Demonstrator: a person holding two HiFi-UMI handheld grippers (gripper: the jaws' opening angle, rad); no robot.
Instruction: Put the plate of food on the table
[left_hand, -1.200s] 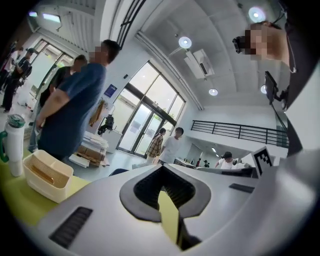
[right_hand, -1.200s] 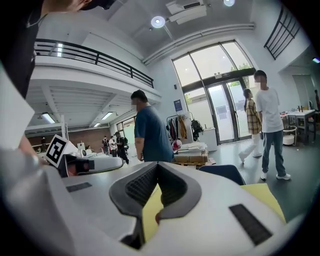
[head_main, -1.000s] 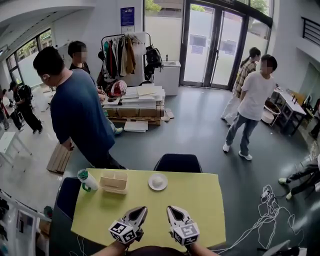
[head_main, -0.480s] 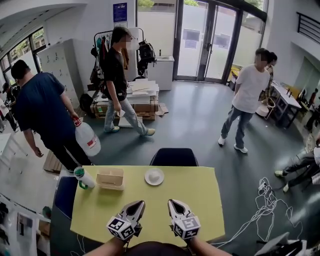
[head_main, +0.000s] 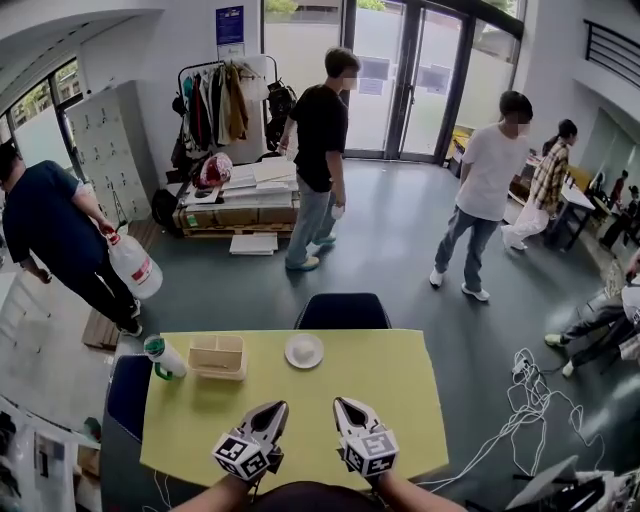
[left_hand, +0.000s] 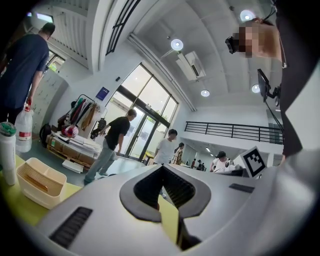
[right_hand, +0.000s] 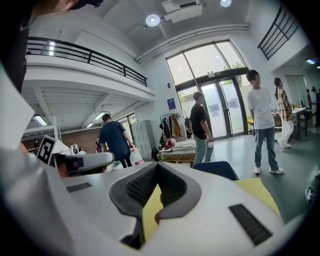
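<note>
A small white plate with food (head_main: 304, 350) sits on the yellow table (head_main: 400, 400), at the far side near its middle. Both grippers hover over the near edge, well short of the plate. My left gripper (head_main: 277, 408) is shut with nothing in it, and my right gripper (head_main: 343, 404) beside it is shut and empty too. In the left gripper view the jaw tips (left_hand: 161, 168) meet, with only yellow table showing behind them. The right gripper view shows its tips (right_hand: 157, 165) closed the same way. The jaws hide the plate in both gripper views.
A beige basket (head_main: 219, 356) and a green-capped bottle (head_main: 161, 358) stand at the table's far left. A dark chair (head_main: 343, 311) is pushed in at the far side, another (head_main: 133, 392) at the left. Several people walk on the floor beyond. Cables (head_main: 525, 400) lie at the right.
Both grippers stay where they were, shut. Behind the table, the person in dark blue has walked left with a water jug and the person in black has crossed to the right.
</note>
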